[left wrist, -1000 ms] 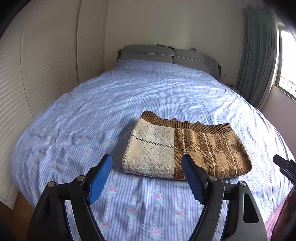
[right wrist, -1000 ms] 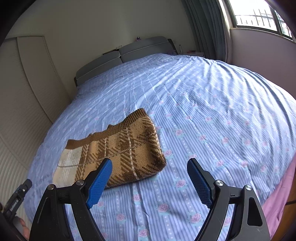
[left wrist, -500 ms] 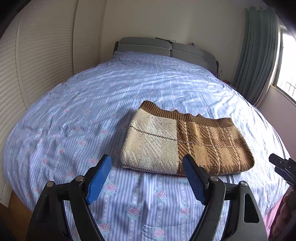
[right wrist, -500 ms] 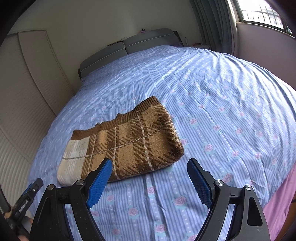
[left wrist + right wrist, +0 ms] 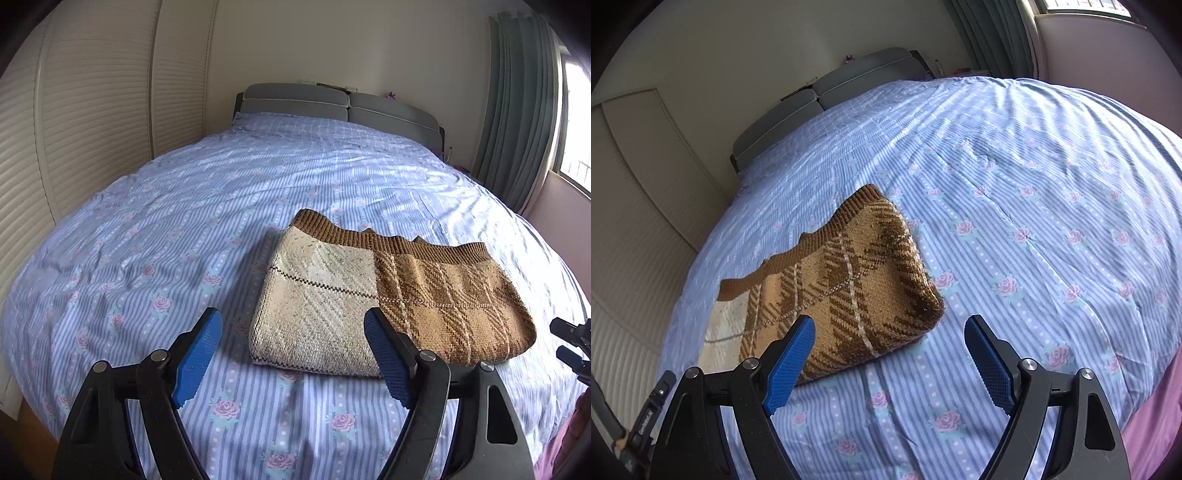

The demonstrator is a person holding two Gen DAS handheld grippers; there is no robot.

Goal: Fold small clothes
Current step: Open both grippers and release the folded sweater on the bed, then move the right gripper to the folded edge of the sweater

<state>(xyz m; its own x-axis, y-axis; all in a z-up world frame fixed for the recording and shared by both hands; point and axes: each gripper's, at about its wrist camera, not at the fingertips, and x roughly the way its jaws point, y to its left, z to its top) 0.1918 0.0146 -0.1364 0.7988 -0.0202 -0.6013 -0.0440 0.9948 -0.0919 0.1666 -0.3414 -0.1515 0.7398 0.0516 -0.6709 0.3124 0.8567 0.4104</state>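
The knit [image 5: 388, 302] lies folded on the bed [image 5: 184, 229], at 12 o'clock of the left gripper [image 5: 293, 354] and 11 o'clock of the right gripper [image 5: 888, 360]. Both are spread wide, holding nothing. For another fold, each should probably pinch a near corner, then lift together evenly.

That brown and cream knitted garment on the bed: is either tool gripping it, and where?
Nothing is held. The folded brown and cream knitted garment lies free; left gripper and right gripper are open.
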